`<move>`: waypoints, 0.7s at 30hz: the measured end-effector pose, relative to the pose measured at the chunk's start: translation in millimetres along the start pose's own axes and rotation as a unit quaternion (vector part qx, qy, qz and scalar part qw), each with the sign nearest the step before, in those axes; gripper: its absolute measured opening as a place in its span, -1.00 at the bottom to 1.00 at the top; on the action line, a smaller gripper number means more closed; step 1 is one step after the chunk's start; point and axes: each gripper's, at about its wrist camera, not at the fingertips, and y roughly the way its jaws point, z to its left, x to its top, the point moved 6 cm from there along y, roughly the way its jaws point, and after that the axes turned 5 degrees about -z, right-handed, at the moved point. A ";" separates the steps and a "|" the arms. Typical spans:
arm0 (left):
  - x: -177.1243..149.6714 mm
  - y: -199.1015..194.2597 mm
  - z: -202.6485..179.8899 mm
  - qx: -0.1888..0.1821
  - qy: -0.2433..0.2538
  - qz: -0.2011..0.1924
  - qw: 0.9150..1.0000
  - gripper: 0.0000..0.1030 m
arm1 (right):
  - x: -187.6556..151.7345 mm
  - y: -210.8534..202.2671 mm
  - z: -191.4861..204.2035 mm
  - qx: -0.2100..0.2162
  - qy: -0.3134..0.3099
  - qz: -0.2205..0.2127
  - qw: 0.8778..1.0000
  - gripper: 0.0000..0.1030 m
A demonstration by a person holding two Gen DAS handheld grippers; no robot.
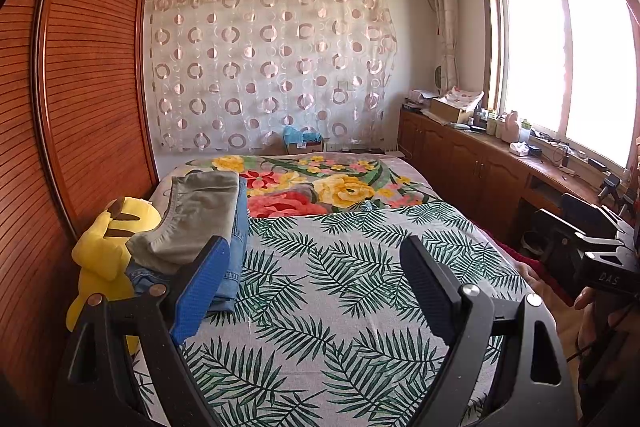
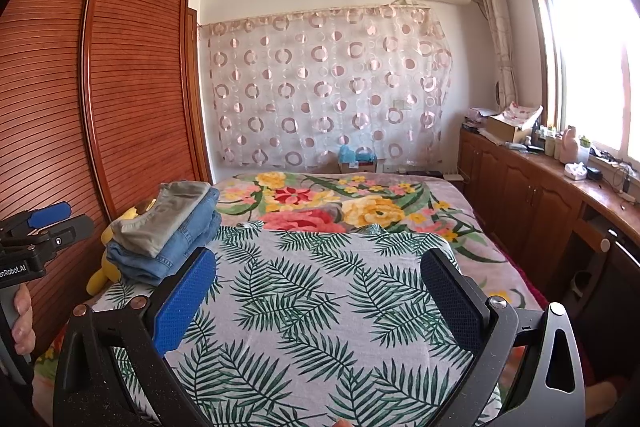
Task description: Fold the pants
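A stack of folded pants lies at the bed's left edge: grey-green pants (image 1: 196, 215) (image 2: 160, 217) on top of blue jeans (image 1: 234, 255) (image 2: 188, 239). My left gripper (image 1: 316, 267) hovers over the leaf-print sheet (image 1: 340, 287) with its jaws wide apart and nothing between them; its left finger overlaps the stack in the picture. My right gripper (image 2: 320, 287) also stands open and empty over the sheet (image 2: 312, 299), to the right of the stack. The left gripper (image 2: 44, 223) shows at the left edge of the right wrist view, and the right gripper's body (image 1: 600, 247) at the right edge of the left wrist view.
A yellow plush toy (image 1: 108, 251) (image 2: 102, 267) sits between the stack and the slatted wooden wardrobe (image 1: 80, 87). A floral blanket (image 1: 320, 187) covers the far half of the bed. Wooden cabinets (image 1: 460, 155) with clutter run under the window on the right.
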 end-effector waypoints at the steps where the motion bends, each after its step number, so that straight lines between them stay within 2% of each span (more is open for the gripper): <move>1: -0.1 0.2 0.2 0.000 0.000 0.000 1.000 0.70 | -0.1 -0.1 0.1 0.000 0.000 0.000 1.000 0.98; 21: -0.4 -0.1 -0.2 0.000 0.000 0.000 1.000 0.70 | -1.2 -1.5 -0.1 -0.001 0.000 -0.001 1.000 0.98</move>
